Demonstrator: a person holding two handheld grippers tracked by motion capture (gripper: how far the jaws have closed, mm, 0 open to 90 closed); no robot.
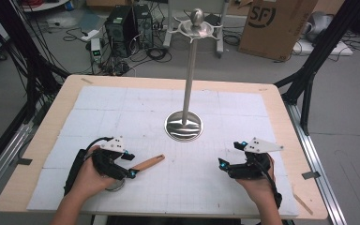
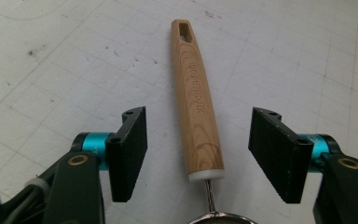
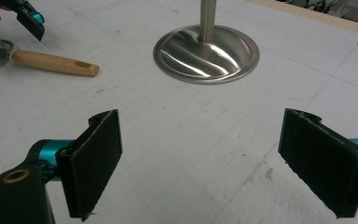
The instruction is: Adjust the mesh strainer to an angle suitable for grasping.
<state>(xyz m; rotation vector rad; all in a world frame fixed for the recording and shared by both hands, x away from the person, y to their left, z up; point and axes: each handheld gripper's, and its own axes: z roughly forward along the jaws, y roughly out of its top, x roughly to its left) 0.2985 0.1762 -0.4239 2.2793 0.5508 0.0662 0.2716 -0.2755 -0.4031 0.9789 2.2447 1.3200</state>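
The table [image 1: 281, 101], topped with a white gridded mat [image 1: 122, 108], carries a steel stand [image 1: 183, 124] whose round base sits near mid-mat, with its pole rising to a hooked top with a ball finial. Left of and nearer than that base lies a strainer with a wooden handle [image 2: 196, 100]; the handle's free end points toward the base and the metal rim is at the near end. The left gripper [image 2: 198, 154] is released, its jaws straddling the handle without contact, and the right gripper [image 3: 200, 163], right of and nearer than the base, is likewise spread over bare mat.
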